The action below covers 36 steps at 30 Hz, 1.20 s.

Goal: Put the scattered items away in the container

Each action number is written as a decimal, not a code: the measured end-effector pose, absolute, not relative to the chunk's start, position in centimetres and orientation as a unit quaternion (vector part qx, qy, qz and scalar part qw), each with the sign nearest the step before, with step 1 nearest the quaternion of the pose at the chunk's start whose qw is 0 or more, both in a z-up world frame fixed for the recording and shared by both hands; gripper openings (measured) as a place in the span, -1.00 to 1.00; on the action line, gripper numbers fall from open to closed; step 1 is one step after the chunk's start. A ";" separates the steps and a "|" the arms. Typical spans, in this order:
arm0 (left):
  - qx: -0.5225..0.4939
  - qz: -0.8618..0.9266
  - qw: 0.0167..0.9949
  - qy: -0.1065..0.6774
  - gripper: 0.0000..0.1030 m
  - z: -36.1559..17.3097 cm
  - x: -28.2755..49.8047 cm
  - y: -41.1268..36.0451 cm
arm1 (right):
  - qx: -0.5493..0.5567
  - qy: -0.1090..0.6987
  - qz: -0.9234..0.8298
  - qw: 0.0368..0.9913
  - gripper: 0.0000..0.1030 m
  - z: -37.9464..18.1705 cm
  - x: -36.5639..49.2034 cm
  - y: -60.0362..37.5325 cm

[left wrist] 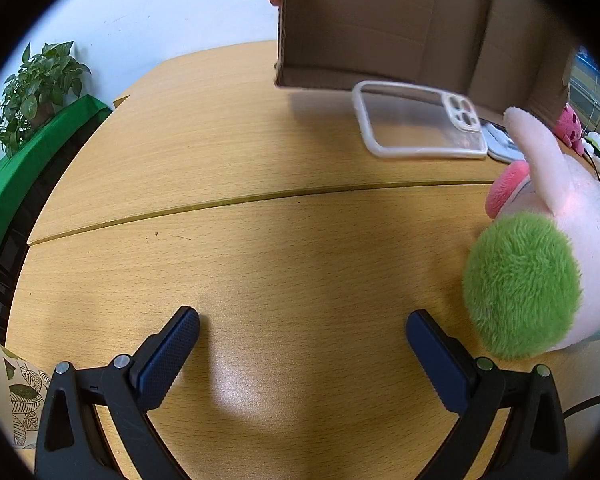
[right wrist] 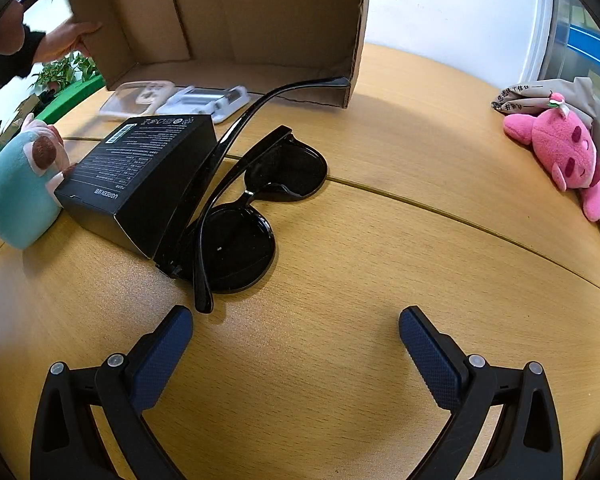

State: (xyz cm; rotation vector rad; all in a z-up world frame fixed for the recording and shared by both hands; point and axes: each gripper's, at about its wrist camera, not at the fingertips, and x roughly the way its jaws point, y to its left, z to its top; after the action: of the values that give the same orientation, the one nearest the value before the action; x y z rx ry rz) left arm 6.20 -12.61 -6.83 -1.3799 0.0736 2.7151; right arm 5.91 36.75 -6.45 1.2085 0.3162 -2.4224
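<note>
A cardboard box [right wrist: 228,20] is tilted with its opening facing me, held by a bare hand [right wrist: 66,38] at its left side; it also shows in the left wrist view [left wrist: 400,20]. Black sunglasses [right wrist: 256,200] lean on a black carton [right wrist: 140,184] just ahead of my right gripper [right wrist: 296,336], which is open and empty. A clear phone case [left wrist: 420,124] and a white device [right wrist: 208,100] lie by the box mouth. A plush toy [left wrist: 548,248] with a green ball sits right of my open, empty left gripper [left wrist: 304,336].
A pink plush [right wrist: 560,152] and a grey cloth bag [right wrist: 548,94] lie at the far right of the wooden table [right wrist: 380,260]. A potted plant [left wrist: 40,84] and a green ledge [left wrist: 32,160] stand beyond the table's left edge.
</note>
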 end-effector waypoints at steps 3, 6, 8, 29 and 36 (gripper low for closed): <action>-0.452 0.890 0.048 0.024 1.00 -6.8 6.2 -12.6 | 0.434 0.114 -0.870 0.207 1.00 -6.4 6.0 36.7; -0.452 0.890 0.048 0.024 1.00 -6.8 6.2 -12.6 | 0.434 0.114 -0.870 0.207 1.00 -6.4 5.9 36.7; -0.452 0.890 0.048 0.024 1.00 -6.8 6.2 -12.6 | 0.434 0.114 -0.870 0.207 1.00 -6.4 5.9 36.7; -0.453 0.890 0.048 0.024 1.00 -6.8 6.2 -12.6 | 0.434 0.114 -0.869 0.207 1.00 -6.4 5.9 36.7; -0.453 0.890 0.048 0.024 1.00 -6.8 6.1 -12.6 | 0.434 0.114 -0.869 0.207 1.00 -6.4 5.9 36.8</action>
State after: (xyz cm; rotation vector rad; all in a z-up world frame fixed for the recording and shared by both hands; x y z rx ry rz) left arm 6.14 -12.64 -6.84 -1.3800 0.0742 2.7138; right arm 5.86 36.78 -6.41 1.2081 0.3172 -2.4203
